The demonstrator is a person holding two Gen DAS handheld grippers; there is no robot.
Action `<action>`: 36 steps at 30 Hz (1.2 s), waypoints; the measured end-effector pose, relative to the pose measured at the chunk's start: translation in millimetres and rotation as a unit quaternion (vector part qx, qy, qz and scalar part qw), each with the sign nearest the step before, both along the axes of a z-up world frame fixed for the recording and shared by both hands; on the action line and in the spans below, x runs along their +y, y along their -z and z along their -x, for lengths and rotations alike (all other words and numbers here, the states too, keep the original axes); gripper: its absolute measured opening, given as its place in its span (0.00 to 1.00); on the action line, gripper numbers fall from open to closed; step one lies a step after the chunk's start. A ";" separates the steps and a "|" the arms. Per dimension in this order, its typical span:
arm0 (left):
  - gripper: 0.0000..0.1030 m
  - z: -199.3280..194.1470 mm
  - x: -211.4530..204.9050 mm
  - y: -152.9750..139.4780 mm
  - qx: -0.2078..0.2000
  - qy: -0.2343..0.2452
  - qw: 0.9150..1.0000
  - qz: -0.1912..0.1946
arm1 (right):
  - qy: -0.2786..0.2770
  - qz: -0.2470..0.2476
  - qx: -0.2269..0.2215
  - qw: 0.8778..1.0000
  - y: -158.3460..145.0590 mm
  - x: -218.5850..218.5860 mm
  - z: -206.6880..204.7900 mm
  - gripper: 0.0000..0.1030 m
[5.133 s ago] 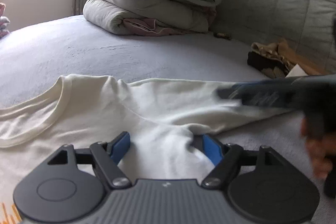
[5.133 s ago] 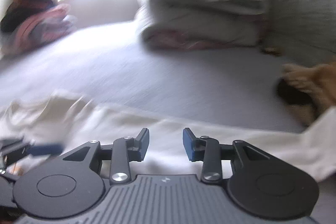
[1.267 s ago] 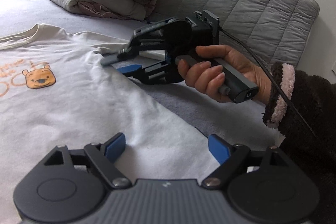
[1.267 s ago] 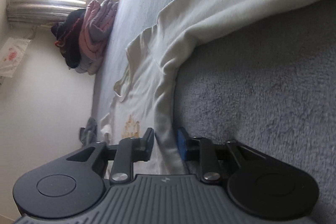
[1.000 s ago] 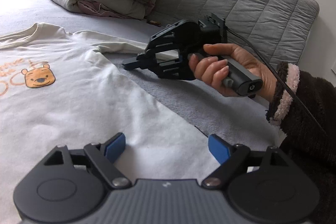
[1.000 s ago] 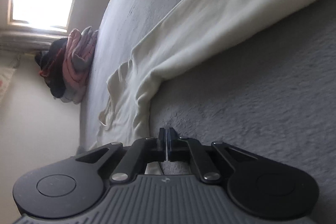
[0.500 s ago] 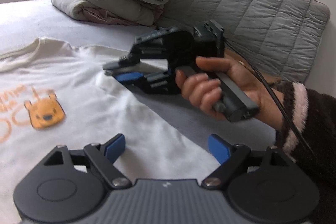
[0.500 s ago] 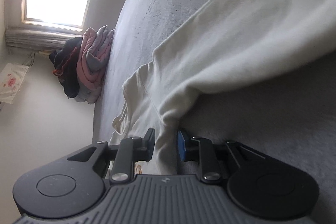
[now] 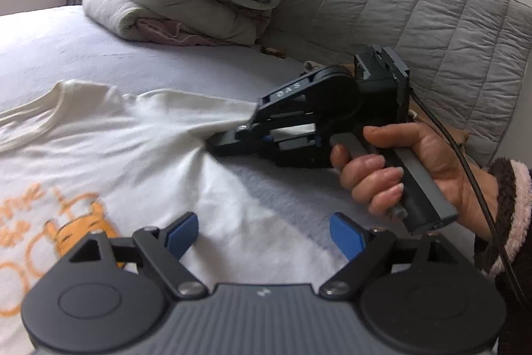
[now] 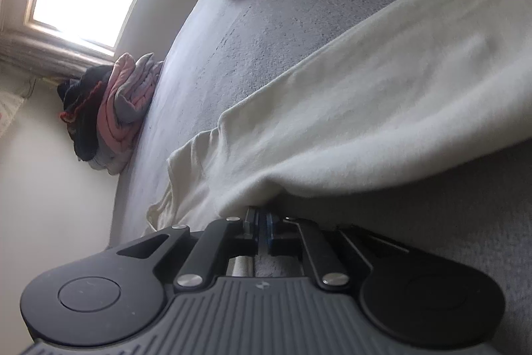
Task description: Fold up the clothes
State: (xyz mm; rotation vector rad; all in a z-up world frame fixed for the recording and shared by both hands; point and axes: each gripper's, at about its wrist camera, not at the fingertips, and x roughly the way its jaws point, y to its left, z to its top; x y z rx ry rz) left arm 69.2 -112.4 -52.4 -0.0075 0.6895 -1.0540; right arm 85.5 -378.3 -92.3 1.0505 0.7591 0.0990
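So my right gripper (image 10: 262, 230) pinches the cream cotton T-shirt (image 9: 133, 155) at its one-o'clock armpit to fold the sleeve, while my left gripper (image 9: 262, 237) hovers wide, empty.

I am wearing black, rounded housings with ribbed grey grips, silver pivot screws and blue pads (image 9: 181, 232) on both my left gripper (image 9: 262, 237) and right gripper (image 10: 262, 230). A black cable (image 9: 465, 162) is trailing past my dark fuzzy, pink-trimmed sleeve (image 9: 508, 198).
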 end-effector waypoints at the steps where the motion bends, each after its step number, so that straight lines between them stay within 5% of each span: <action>1: 0.85 0.4 -5.0 1.2 0.005 0.004 1.000 0.004 | 0.001 -0.001 0.001 1.000 -0.4 1.1 -0.7 0.07; 7: 0.88 23.9 -28.4 16.5 0.011 0.029 0.999 0.010 | -0.010 0.006 0.008 1.000 -9.3 3.0 5.8 0.14; 13: 0.87 51.2 0.1 10.1 0.041 0.051 0.997 0.029 | -0.051 0.034 -0.014 0.998 -27.3 17.4 13.3 0.18; 24: 0.87 62.8 109.5 4.1 0.027 -0.066 0.997 -0.007 | -0.146 0.186 -0.056 0.970 -29.3 90.1 42.3 0.18; 36: 0.87 108.6 165.5 11.3 0.014 -0.062 0.998 -0.008 | -0.192 0.252 -0.045 0.947 -37.3 89.0 76.3 0.19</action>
